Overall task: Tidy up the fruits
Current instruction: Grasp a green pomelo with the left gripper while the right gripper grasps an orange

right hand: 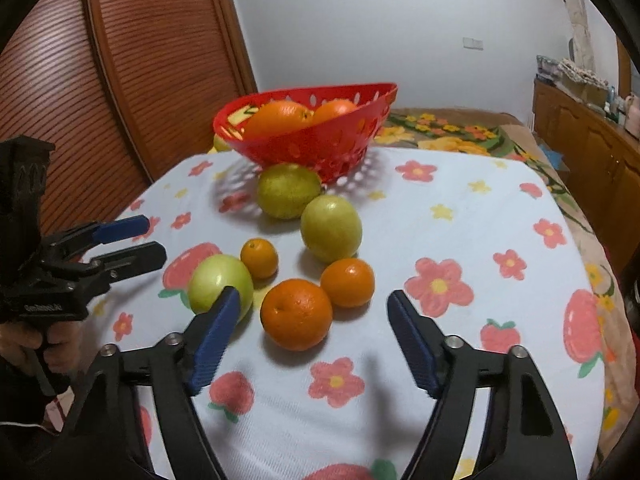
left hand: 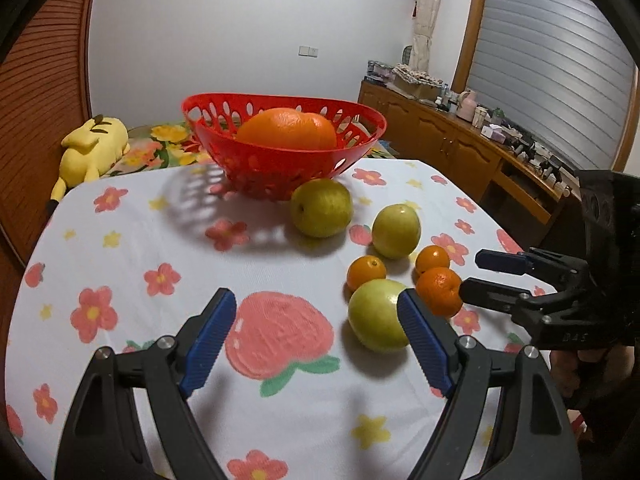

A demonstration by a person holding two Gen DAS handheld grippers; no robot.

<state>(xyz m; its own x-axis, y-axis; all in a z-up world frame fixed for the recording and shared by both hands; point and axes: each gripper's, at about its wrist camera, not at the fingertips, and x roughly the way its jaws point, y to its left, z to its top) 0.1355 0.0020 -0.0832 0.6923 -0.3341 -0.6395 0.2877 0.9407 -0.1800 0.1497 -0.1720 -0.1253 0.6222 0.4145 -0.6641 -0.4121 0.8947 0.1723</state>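
Six fruits lie loose on the flowered surface (right hand: 460, 208) in front of the red basket (right hand: 320, 148), which already carries two large oranges (right hand: 280, 118). Nearest the tools sit a pale green apple (right hand: 220, 286) and a big orange (right hand: 296, 314); behind them are two smaller oranges and two more green fruits, one of them just beside the basket's foot.

The right gripper (right hand: 312, 312) has its jaws released with the big orange ahead, roughly centred in the gap, and neither pad touches it. The left gripper (left hand: 316, 312) is also released and holds nothing; its right finger (left hand: 424, 340) overlaps the pale green apple (left hand: 376, 314) in the left wrist view, so that apple lies off to one side of its gap rather than inside it.

The step in hand looks like a double pick, one fruit per tool. For the right, I would push forward until the pads bracket the orange at its widest line, then close gently, since round skin slips out if pinched too high. The left should shift sideways toward the apple first to centre it. The two fruits sit close together, so nudging one may roll it into the small oranges; taking them one after another and lifting straight up seems safer
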